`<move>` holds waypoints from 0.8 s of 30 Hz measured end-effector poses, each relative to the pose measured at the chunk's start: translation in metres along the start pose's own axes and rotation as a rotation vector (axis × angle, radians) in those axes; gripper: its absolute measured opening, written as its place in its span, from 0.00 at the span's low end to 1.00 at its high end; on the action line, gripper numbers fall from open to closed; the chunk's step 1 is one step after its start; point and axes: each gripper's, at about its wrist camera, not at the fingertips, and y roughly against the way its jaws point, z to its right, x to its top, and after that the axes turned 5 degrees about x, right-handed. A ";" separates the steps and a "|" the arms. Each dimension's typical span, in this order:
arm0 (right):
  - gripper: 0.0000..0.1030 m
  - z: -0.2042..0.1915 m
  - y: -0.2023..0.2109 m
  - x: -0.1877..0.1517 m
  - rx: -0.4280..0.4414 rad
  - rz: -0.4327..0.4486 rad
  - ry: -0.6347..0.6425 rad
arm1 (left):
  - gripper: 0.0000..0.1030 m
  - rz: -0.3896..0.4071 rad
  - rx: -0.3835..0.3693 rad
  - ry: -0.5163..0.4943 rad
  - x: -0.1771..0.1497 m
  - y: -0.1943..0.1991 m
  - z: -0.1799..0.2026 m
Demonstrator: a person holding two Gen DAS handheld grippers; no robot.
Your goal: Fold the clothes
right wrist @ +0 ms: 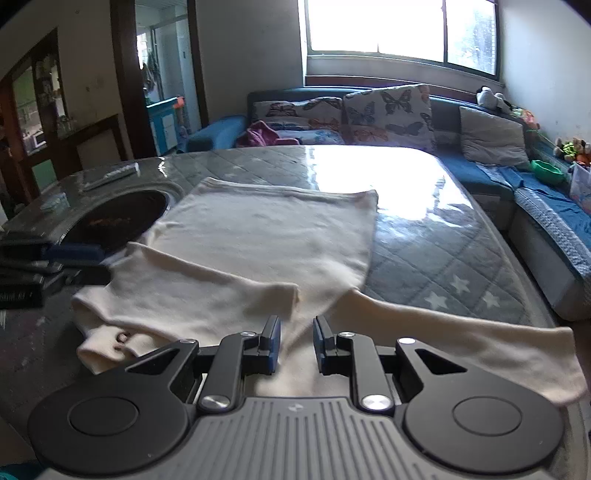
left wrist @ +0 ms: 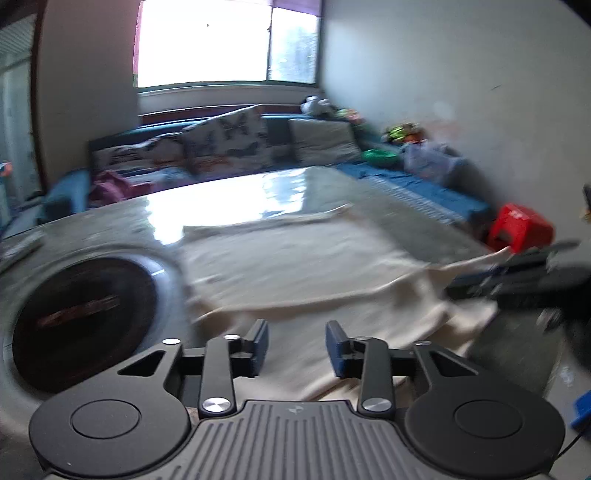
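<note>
At the bottom centre of the left wrist view, the left gripper hangs with its blue-padded jaws spread wide, nothing between them, just above the near edge of the cream long-sleeved knit garment. That picture is blurred. In the right wrist view the right gripper sits at the bottom centre, jaws parted by a narrower gap and holding nothing, over the garment's near part.

The garment lies spread on the grey quilted, star-printed table cover under clear plastic. One sleeve is folded across the body at centre left of the right wrist view; the other stretches to the lower right of that frame.

At left of the frame, a round dark recessed hotplate is set into the table, touching the garment's left edge. Beyond it lies a slim silver remote control.

Farther back, a blue corner sofa carries butterfly-print cushions. A bright window fills the upper right.
</note>
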 end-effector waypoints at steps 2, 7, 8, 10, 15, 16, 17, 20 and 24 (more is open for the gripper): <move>0.18 -0.003 -0.003 0.003 0.014 -0.001 0.004 | 0.44 -0.013 0.045 -0.017 -0.011 0.010 -0.006; 0.18 -0.012 -0.015 0.002 0.020 -0.031 0.022 | 0.44 -0.027 0.091 -0.084 -0.033 0.015 -0.008; 0.18 -0.013 -0.016 0.001 0.018 -0.036 0.025 | 0.44 -0.029 0.096 -0.096 -0.037 0.015 -0.008; 0.18 -0.016 -0.018 -0.001 0.015 -0.047 0.031 | 0.43 -0.016 0.111 -0.137 -0.040 0.013 -0.004; 0.25 -0.025 -0.007 -0.007 0.011 -0.053 0.090 | 0.41 -0.016 0.118 -0.159 -0.042 0.006 -0.002; 0.25 -0.025 -0.007 -0.009 0.010 -0.062 0.089 | 0.39 -0.018 0.119 -0.152 -0.042 0.004 -0.003; 0.25 -0.024 -0.007 -0.010 0.010 -0.072 0.086 | 0.36 -0.020 0.121 -0.146 -0.043 0.003 -0.004; 0.27 -0.023 -0.007 -0.016 0.004 -0.091 0.083 | 0.24 -0.017 0.129 -0.155 -0.047 0.000 -0.004; 0.30 -0.019 -0.003 -0.021 -0.001 -0.097 0.072 | 0.09 -0.012 0.145 -0.139 -0.048 -0.001 -0.006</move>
